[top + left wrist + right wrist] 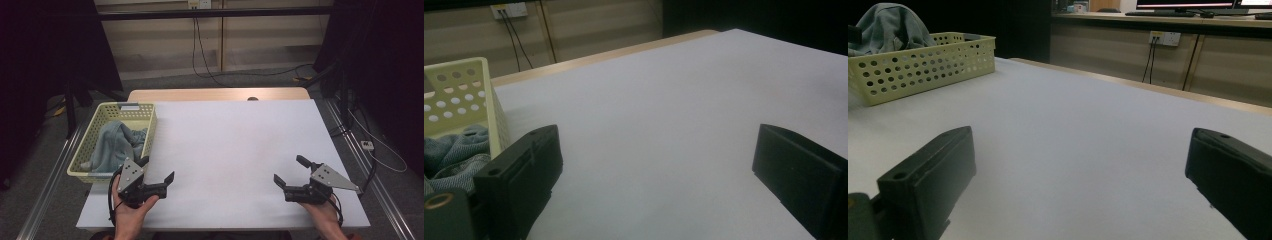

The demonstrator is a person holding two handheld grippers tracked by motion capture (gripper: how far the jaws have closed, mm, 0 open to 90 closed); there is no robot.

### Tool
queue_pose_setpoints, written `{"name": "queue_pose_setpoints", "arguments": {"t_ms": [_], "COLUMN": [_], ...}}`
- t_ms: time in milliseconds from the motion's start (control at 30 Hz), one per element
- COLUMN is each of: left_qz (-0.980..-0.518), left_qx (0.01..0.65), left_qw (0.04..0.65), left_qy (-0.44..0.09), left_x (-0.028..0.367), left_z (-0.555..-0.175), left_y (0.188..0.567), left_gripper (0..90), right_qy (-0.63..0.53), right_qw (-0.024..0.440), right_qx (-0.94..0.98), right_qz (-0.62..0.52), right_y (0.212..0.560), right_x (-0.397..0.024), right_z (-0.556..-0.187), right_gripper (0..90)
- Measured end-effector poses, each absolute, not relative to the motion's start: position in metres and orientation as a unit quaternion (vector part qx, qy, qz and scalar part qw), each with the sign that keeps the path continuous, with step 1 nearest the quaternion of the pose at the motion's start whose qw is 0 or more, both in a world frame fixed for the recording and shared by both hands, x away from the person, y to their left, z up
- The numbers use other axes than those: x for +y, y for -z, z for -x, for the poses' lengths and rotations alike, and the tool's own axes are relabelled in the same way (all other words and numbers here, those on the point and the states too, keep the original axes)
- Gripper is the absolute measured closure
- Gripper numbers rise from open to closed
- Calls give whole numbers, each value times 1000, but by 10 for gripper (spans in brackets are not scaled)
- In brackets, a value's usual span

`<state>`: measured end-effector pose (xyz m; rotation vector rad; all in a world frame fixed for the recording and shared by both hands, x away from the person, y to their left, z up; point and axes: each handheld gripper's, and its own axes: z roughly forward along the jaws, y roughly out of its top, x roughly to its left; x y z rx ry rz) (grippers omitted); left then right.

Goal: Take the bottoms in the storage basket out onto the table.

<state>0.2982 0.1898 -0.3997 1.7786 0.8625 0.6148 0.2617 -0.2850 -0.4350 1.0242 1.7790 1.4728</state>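
With both jaws released and empty, left hand-held gripper (159, 171) and right hand-held gripper (290, 171) rest on the surface (235, 145); the next move likely calls for the left reaching to ten o'clock for the cloth (116, 145) in the basket (134, 109).

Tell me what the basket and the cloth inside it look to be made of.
Basket: likely moulded plastic, pale yellow-green, matte; its walls carry regular rows of punched round holes. Cloth: soft woven or knitted fabric, grey-blue, perhaps towelling; it slumps in loose folds and shows a fine ribbed texture in the left gripper view.
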Motion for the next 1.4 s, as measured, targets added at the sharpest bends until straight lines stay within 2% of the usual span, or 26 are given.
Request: {"name": "queue_pose_setpoints", "arguments": {"t_ms": [267, 467, 1400], "left_qz": [-739, -738, -725], "left_qx": [362, 357, 363], "left_qw": [512, 509, 518], "left_qy": [-248, -261, -273], "left_x": [190, 192, 239], "left_z": [-298, -299, -300], "left_y": [398, 389, 356], "left_gripper": [56, 51, 31], "right_qy": [-557, -557, -552], "right_qw": [302, 300, 299], "right_qx": [669, 669, 669], "right_qz": [-389, -389, -396], "right_y": [435, 436, 436], "right_x": [-287, -286, -286], "right_z": [-262, -262, -263], "right_gripper": [0, 0, 0]}}
